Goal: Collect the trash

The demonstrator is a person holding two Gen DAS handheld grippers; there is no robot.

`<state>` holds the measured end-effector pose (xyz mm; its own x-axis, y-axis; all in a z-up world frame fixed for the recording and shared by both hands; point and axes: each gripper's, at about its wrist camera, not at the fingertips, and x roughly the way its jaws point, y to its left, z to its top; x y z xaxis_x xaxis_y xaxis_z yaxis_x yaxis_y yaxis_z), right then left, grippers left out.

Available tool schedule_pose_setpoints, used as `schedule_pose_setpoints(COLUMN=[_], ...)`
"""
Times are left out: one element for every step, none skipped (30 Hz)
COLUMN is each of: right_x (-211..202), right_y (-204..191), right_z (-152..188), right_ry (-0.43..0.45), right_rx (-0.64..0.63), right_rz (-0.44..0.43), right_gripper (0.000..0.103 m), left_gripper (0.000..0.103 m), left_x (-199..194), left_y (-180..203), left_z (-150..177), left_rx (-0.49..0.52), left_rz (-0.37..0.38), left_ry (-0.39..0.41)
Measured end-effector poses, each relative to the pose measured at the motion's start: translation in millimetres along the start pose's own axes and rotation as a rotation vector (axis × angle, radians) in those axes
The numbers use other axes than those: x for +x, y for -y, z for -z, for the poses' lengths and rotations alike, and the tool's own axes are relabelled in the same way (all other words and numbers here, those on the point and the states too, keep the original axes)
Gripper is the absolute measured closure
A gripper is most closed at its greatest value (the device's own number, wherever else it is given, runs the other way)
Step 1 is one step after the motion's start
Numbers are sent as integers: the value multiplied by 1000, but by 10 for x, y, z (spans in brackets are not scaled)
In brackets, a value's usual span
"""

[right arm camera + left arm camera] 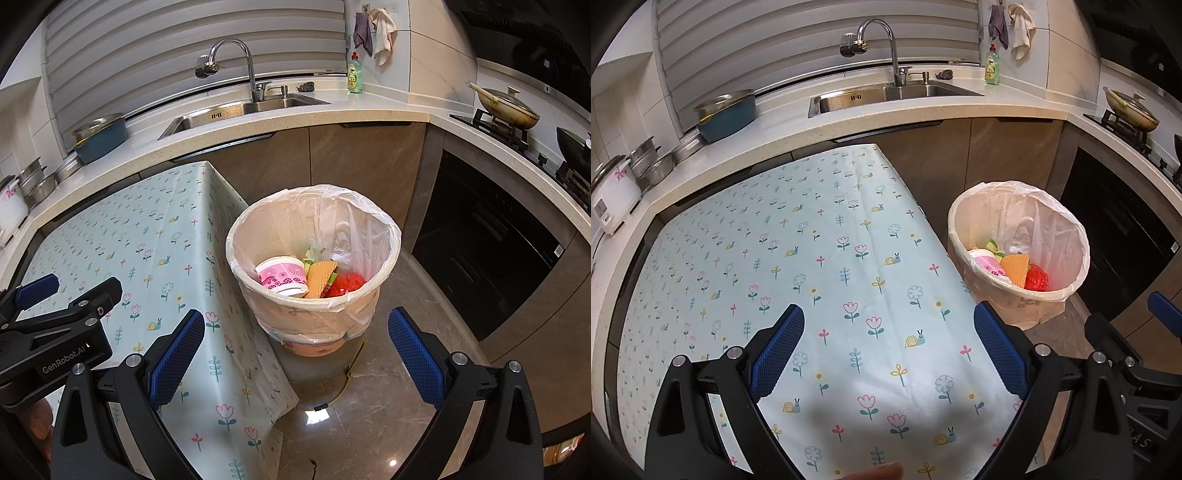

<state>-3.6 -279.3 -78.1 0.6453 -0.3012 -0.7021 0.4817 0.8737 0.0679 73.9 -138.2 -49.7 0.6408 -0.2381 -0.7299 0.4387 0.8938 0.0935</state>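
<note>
Both grippers are spread wide with nothing between the blue pads. The left gripper [888, 350] hangs over the floral tablecloth [798, 258], which fills the middle and lower left of its view, and the bin [1019, 243] sits off to the right of centre, beyond its right finger and beside the table edge. The right gripper [295, 354] points pretty much straight at the bin [314, 258], which sits dead centre in that view, above and between the two fingers, standing on the grey floor [369, 406] right next to the draped cloth. The bin has a clear bag [362, 221] lining it, folded over the rim. The trash is inside at the bottom: a pink patterned cup [282, 275] lying on its side toward the left, an orange waffle-looking piece [319, 278] just beside it in the middle, and a red crumpled thing [345, 284] on the right, with some greenish scraps behind. The sink [236, 110] and faucet run along the counter at the top of both frames.
</note>
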Motion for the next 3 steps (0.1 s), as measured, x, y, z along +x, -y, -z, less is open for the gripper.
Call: schedule_pose_setpoints(right_x=[4,8,9], right_y=[3,10,16], right_z=[2,0,2], right_ry=[1,2,2], right_rx=[2,2,3], right_rz=[-1,-1,0], right_gripper=[7,7,7], left_gripper=[14,14,14], left_x=[5,9,15], left_y=[6,11,11], left_z=[-4,-5,-4], left_rx=[3,6,9], left_rz=[5,6,6], left_ry=[-2,-2,-2])
